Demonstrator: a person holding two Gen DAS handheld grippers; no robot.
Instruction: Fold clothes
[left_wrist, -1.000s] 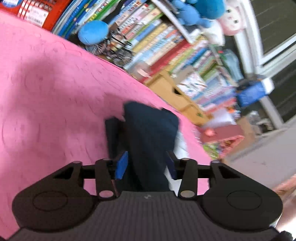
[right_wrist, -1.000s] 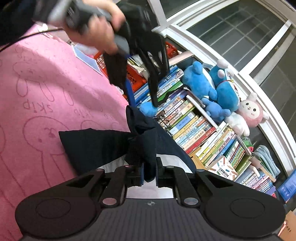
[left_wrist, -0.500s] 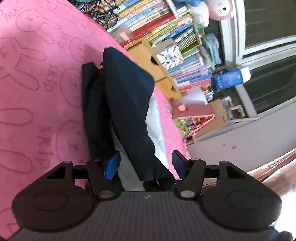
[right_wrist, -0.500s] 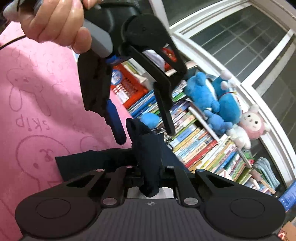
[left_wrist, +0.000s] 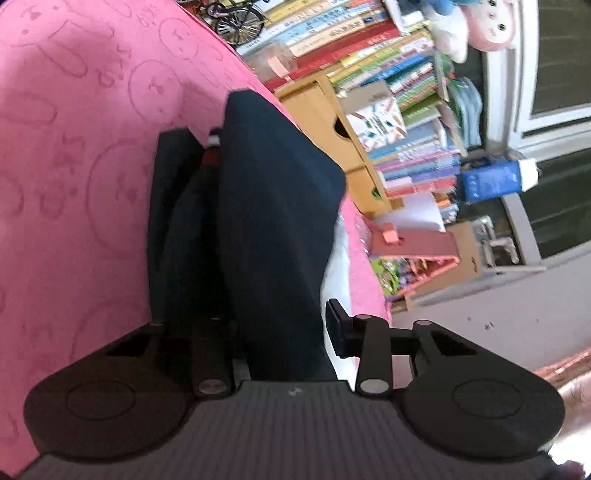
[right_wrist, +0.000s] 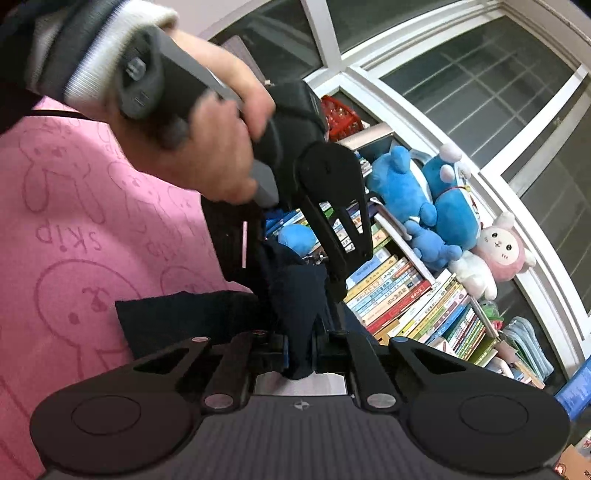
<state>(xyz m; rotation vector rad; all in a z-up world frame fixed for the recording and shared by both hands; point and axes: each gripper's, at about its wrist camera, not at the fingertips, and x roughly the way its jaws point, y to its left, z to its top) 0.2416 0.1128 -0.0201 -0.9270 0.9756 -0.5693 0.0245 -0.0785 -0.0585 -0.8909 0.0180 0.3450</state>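
Observation:
A dark navy garment (left_wrist: 273, 206) with a white part (left_wrist: 336, 266) lies folded lengthwise on the pink rabbit-print cloth (left_wrist: 74, 184), close to the cloth's right edge. My left gripper (left_wrist: 277, 328) is open, with its fingers either side of the raised navy fold. In the right wrist view, my right gripper (right_wrist: 299, 347) is shut on a bunched navy fold (right_wrist: 295, 295) lifted off the garment (right_wrist: 177, 317). A hand (right_wrist: 207, 147) holds the left gripper (right_wrist: 288, 284) just beyond it, straddling the same bunch.
Past the cloth's edge stand rows of books (right_wrist: 399, 291), a wooden drawer box (left_wrist: 332, 122) and a small model bicycle (left_wrist: 236, 22). Blue and pink plush toys (right_wrist: 443, 206) sit on the shelf below a window (right_wrist: 480, 74). Bare floor (left_wrist: 498, 306) lies off the right edge.
The hand brought the left gripper down from above until its open fingers straddle the bunch. The right gripper kept its hold on the navy fold.

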